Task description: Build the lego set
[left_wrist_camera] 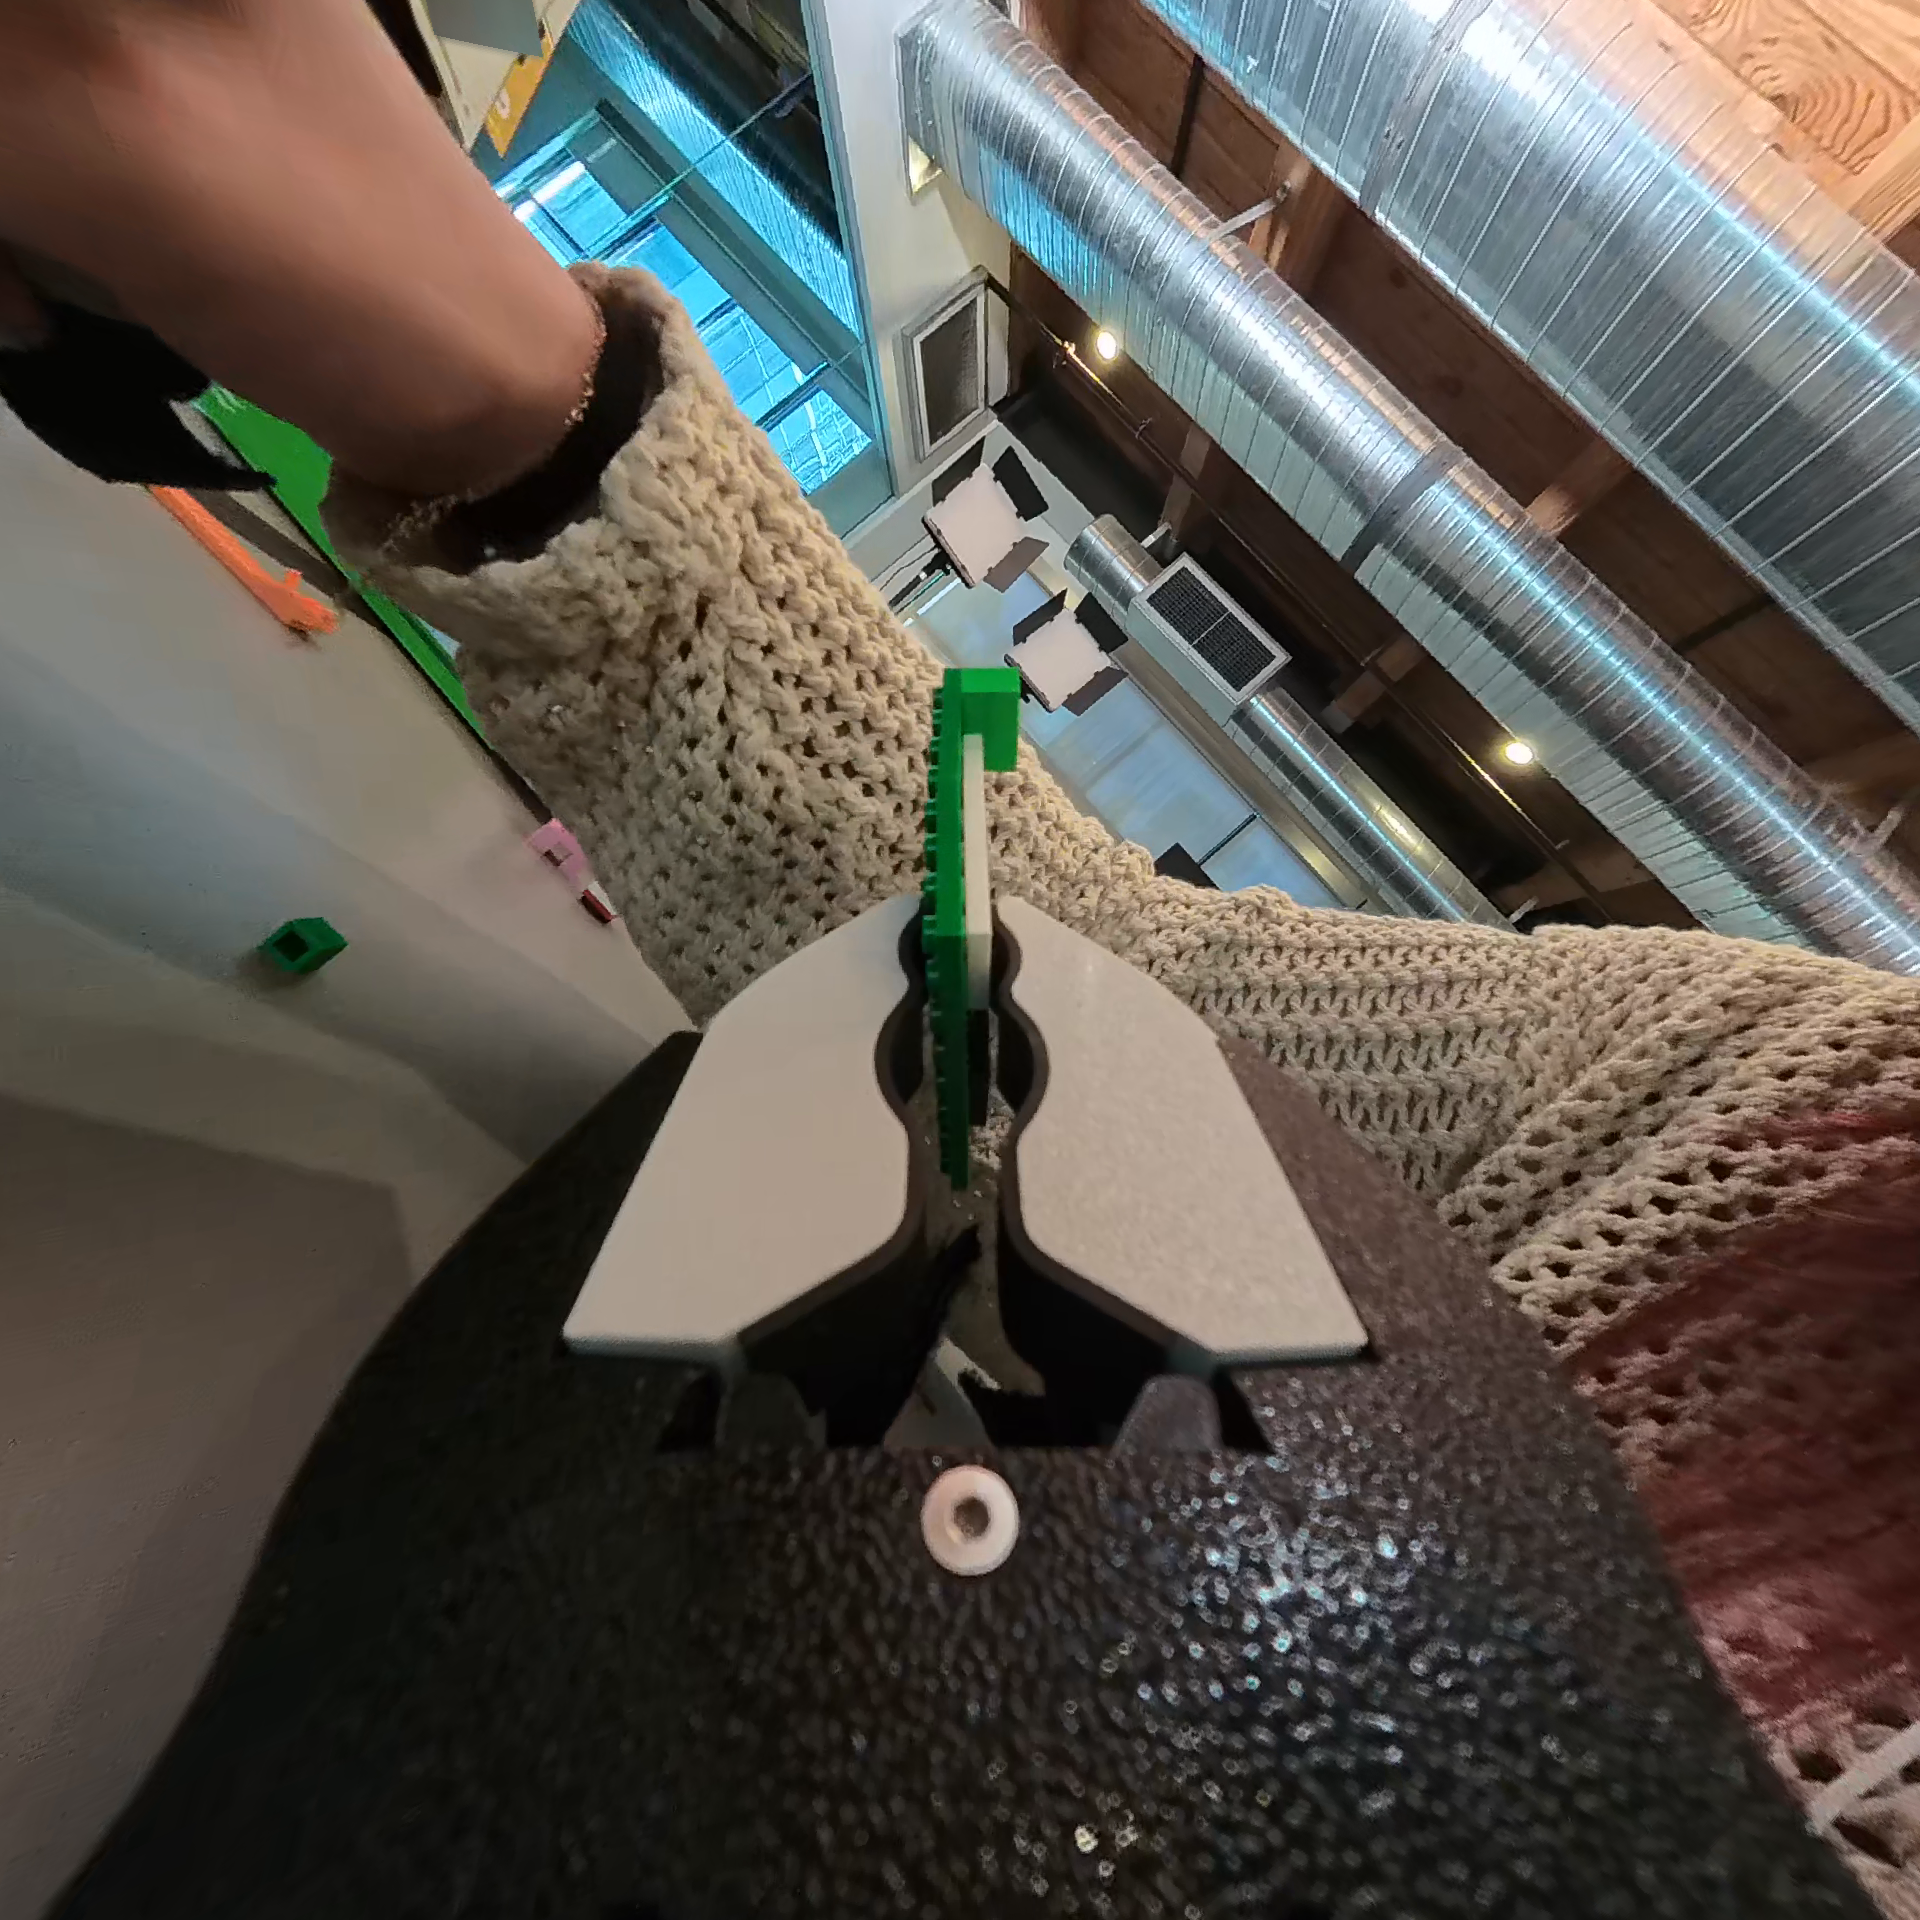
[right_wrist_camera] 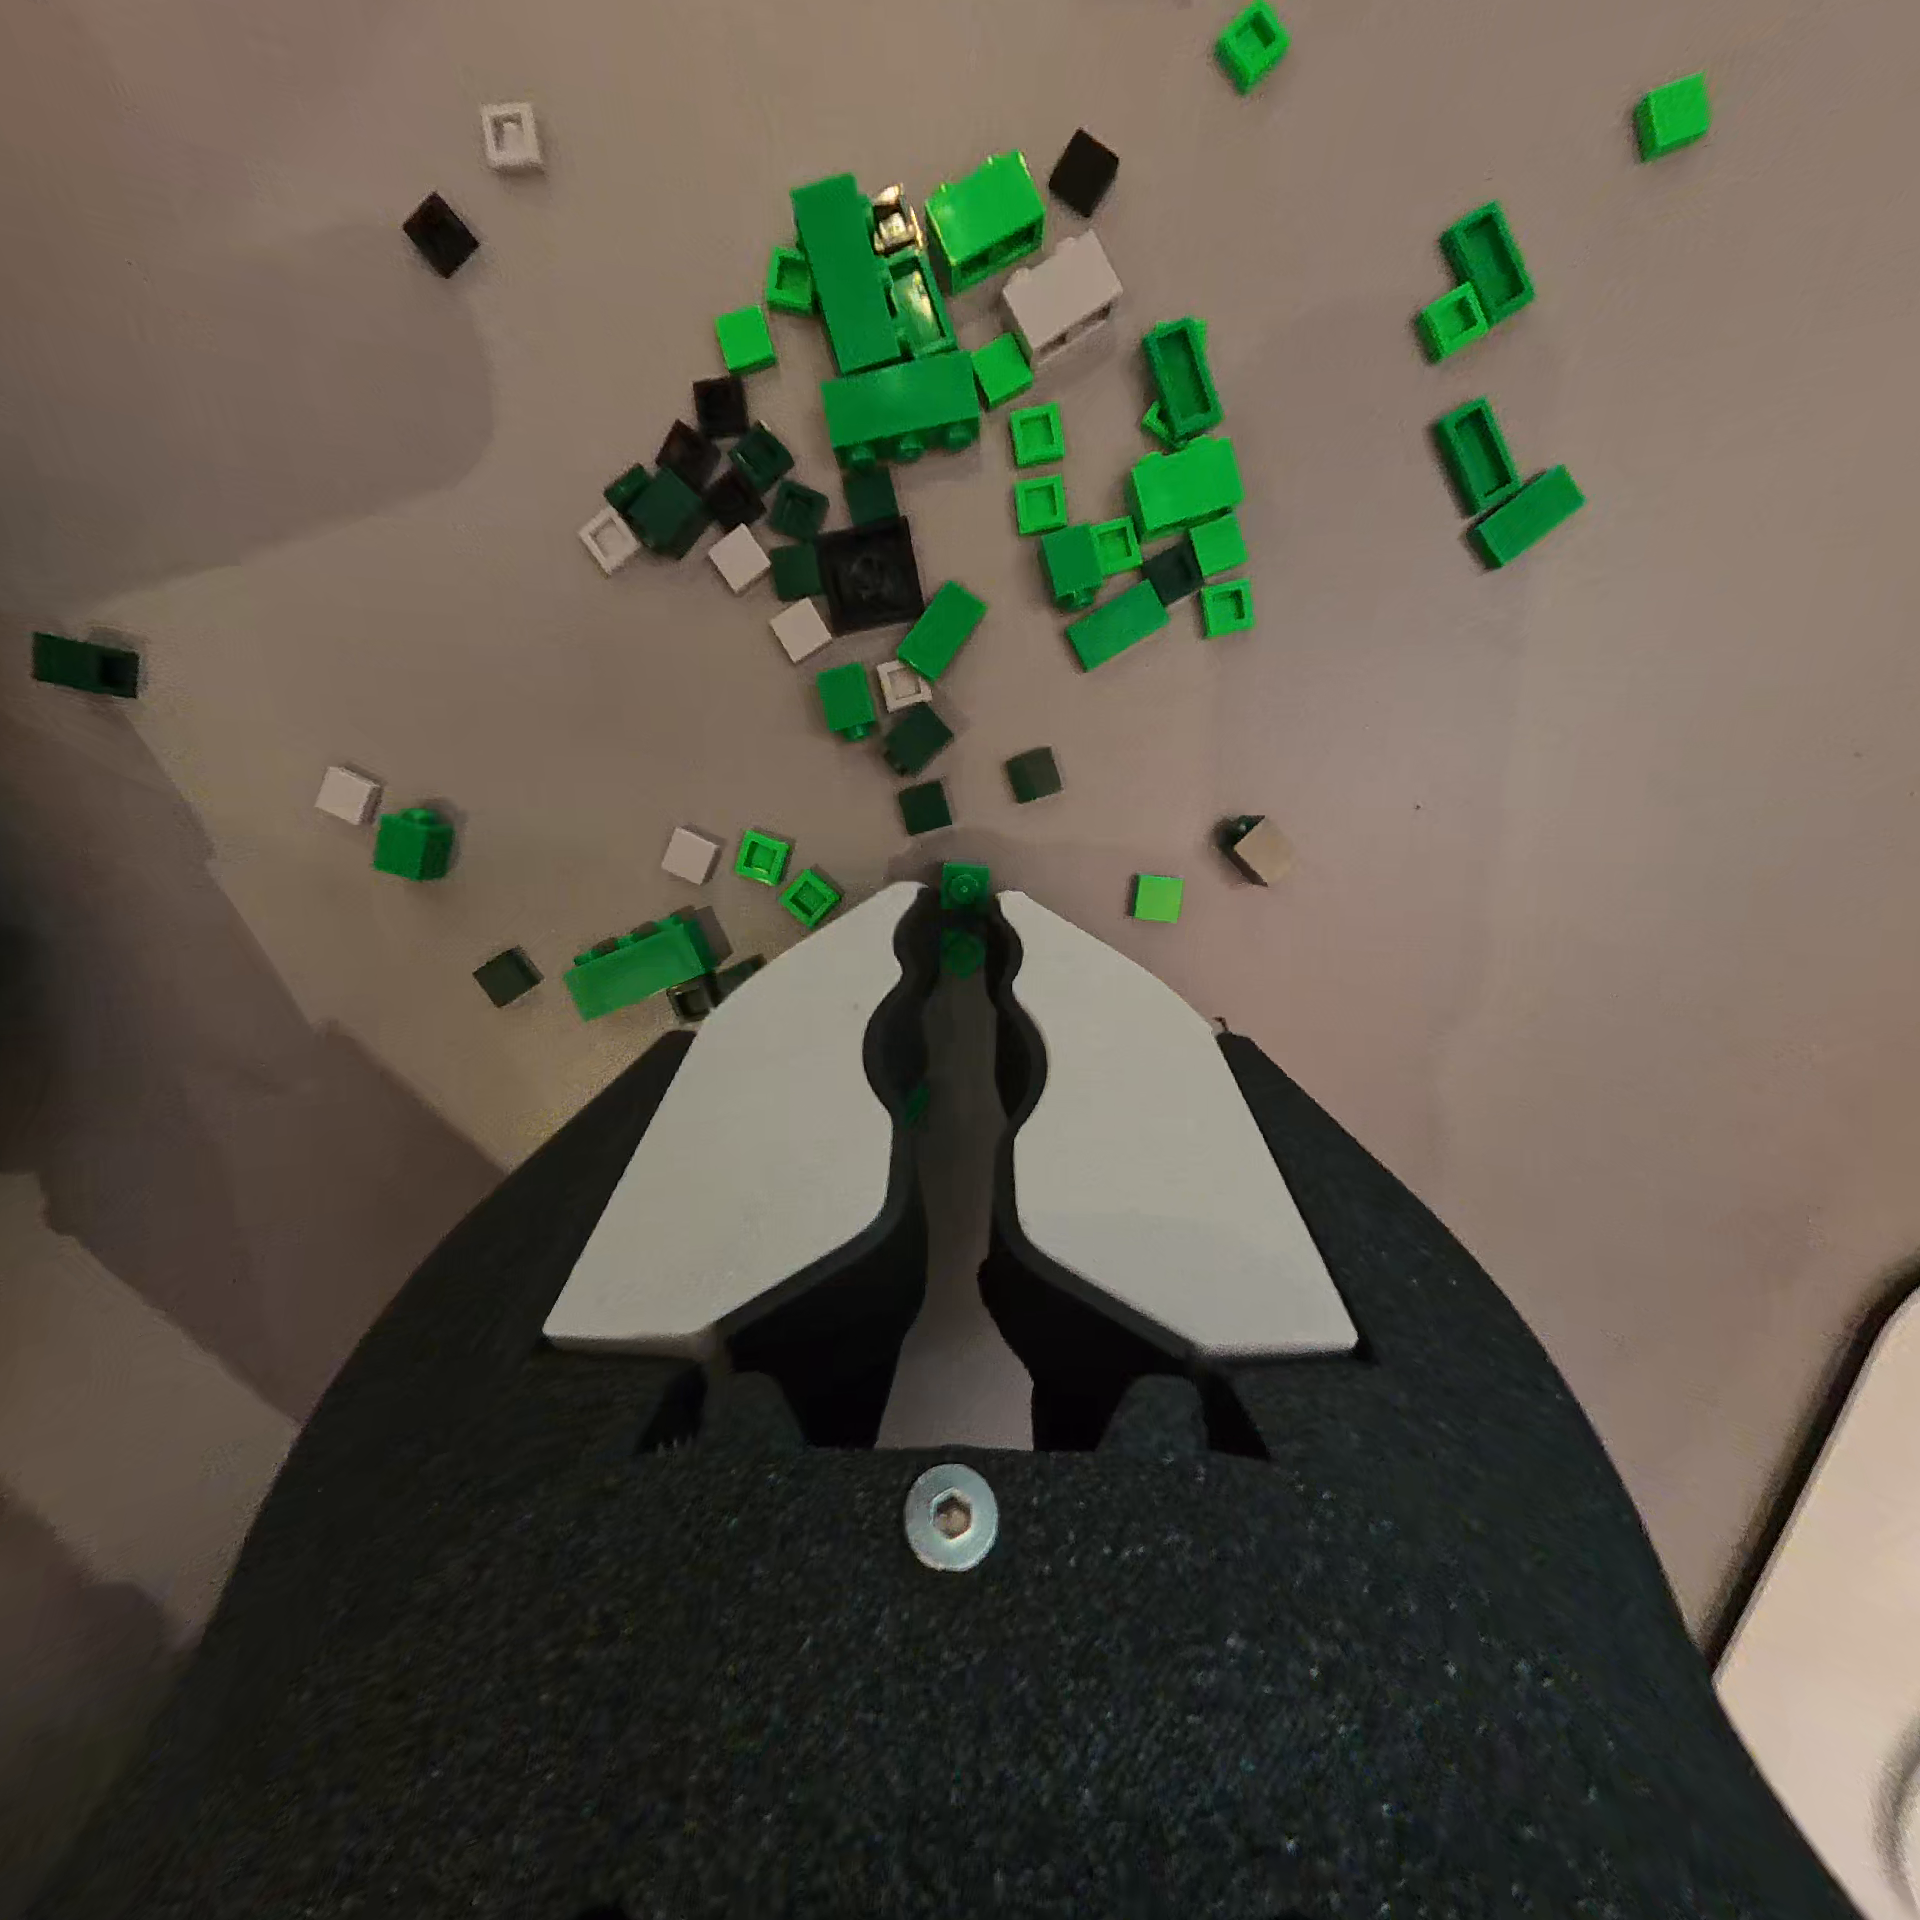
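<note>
While the green plate assembly (left_wrist_camera: 948,935) is being clamped edge-on between the closed fingers of the left gripper (left_wrist_camera: 961,914), it is being held up off the table (left_wrist_camera: 208,1039), tilted toward the ceiling; a white strip (left_wrist_camera: 975,862) is seen running along one face of it and a green brick (left_wrist_camera: 987,712) capping its far end; behind it a knitted cream sleeve (left_wrist_camera: 727,707) and a bare hand (left_wrist_camera: 312,260) are being shown, and a lone green piece (left_wrist_camera: 301,943) is lying on the table well apart. In the right wrist view, a small dark green stud piece (right_wrist_camera: 964,889) is being pinched at the very tips of the right gripper (right_wrist_camera: 962,904), whose fingers are drawn nearly together around it; whether a second stud just behind it belongs to the same piece cannot be told. Just beyond those tips, the grey table (right_wrist_camera: 1558,935) is being looked down on, and the loose bricks (right_wrist_camera: 935,436) are lying scattered across it in bright green, dark green, white and black, thickest straight ahead and thinner toward the upper right; a pale object (right_wrist_camera: 1829,1610) at the lower right edge is too cropped to be named.

A picking step is judged to be in hand: one small piece is being taken from the pile while the partial build is being kept aloft. For the next move, the piece would need to be carried to the assembly, its studs lined up with the plate, and pressed home squarely; since the grip is only at the fingertips, twisting or slipping is judged a risk.
</note>
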`<state>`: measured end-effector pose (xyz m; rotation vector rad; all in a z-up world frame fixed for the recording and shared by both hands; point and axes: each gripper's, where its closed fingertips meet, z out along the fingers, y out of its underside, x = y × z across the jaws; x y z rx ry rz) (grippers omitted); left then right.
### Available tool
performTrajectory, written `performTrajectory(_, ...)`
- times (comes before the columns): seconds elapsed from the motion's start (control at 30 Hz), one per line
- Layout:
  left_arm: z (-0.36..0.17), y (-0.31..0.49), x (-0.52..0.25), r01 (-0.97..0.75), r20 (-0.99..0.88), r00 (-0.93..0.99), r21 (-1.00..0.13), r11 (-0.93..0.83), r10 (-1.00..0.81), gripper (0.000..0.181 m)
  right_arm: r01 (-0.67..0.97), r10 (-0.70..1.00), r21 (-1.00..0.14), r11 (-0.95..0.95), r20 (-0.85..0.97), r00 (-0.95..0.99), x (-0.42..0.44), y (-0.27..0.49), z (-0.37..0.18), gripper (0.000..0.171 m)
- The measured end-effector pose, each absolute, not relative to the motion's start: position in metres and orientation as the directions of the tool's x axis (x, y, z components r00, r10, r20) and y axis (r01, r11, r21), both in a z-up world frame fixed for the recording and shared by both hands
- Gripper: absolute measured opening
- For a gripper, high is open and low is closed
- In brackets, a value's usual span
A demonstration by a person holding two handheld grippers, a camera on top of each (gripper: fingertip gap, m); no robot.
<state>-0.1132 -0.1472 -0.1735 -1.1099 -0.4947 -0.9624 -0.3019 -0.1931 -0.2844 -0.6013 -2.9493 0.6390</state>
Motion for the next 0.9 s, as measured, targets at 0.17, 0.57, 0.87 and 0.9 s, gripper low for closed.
performTrajectory(0.17, -0.174, -0.147, -0.114, 0.846, 0.756, 0.522, -0.520, 0.123, -0.395, 0.008, 0.342, 0.383, -0.431, 0.835, 0.010, -0.923, -0.277, -0.176, -0.262, 0.007)
performTrajectory(0.57, -0.174, -0.147, -0.115, 0.846, 0.758, 0.523, -0.519, 0.127, -0.388, 0.008, 0.695, 0.762, 0.324, 0.642, -0.165, -0.627, -0.061, -0.009, -0.265, 0.007)
performTrajectory(0.87, -0.174, -0.147, -0.115, 0.841, 0.755, 0.530, -0.525, 0.129, -0.387, 0.008, 0.750, 0.752, 0.073, 0.658, 0.000, -0.659, -0.074, -0.016, -0.273, 0.018)
performTrajectory(0.9, -0.174, -0.146, -0.115, 0.841, 0.754, 0.530, -0.525, 0.129, -0.387, 0.008, 0.754, 0.754, 0.007, 0.657, 0.023, -0.657, -0.075, -0.018, -0.270, 0.023)
